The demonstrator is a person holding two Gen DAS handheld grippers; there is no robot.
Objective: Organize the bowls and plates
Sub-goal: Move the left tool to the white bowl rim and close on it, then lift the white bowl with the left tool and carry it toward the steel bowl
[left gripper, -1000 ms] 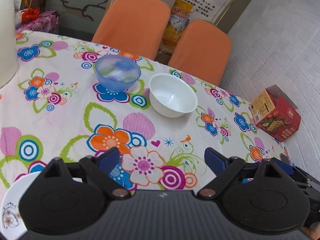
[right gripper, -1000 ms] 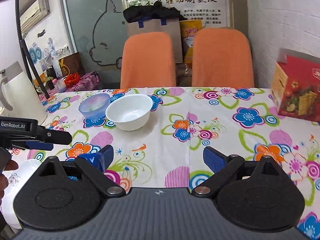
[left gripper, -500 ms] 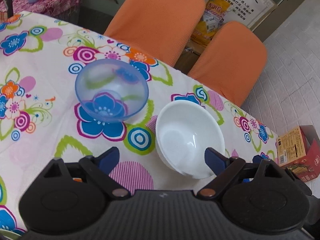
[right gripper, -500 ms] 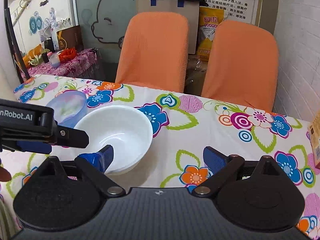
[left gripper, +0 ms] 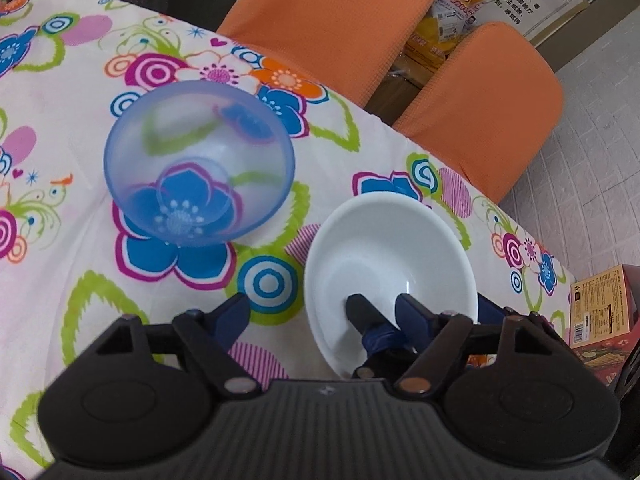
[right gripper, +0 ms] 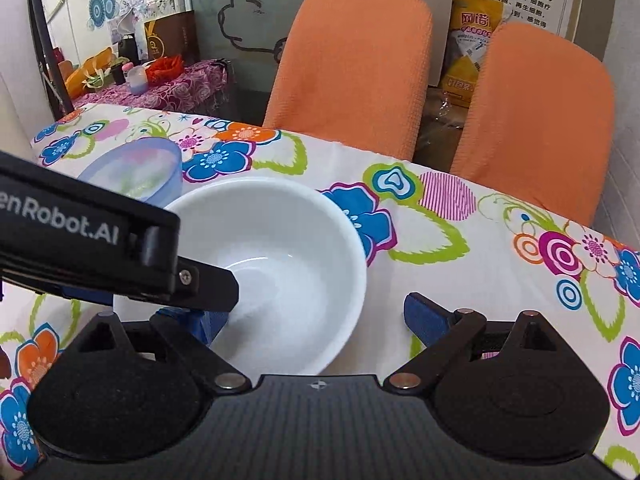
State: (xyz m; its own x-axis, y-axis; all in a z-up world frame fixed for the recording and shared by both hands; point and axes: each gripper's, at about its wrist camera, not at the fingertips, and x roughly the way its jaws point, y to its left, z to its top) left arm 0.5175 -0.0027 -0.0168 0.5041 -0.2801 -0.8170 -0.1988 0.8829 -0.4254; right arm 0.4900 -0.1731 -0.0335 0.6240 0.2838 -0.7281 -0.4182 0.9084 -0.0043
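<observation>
Both grippers are gaping wide, gripping nothing — the left gripper is dipping one finger into the white bowl, and the right gripper is straddling its rim. The blue bowl is sitting near its ten o'clock on the floral tablecloth.

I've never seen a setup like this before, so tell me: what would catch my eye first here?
The loud flowered tablecloth fills the scene, with two orange chairs behind it. On it sit a see-through blue bowl and, to its right, a white bowl. Both black grippers converge on the white bowl: the left gripper straddles its near rim, and the right gripper is open around it.
</observation>
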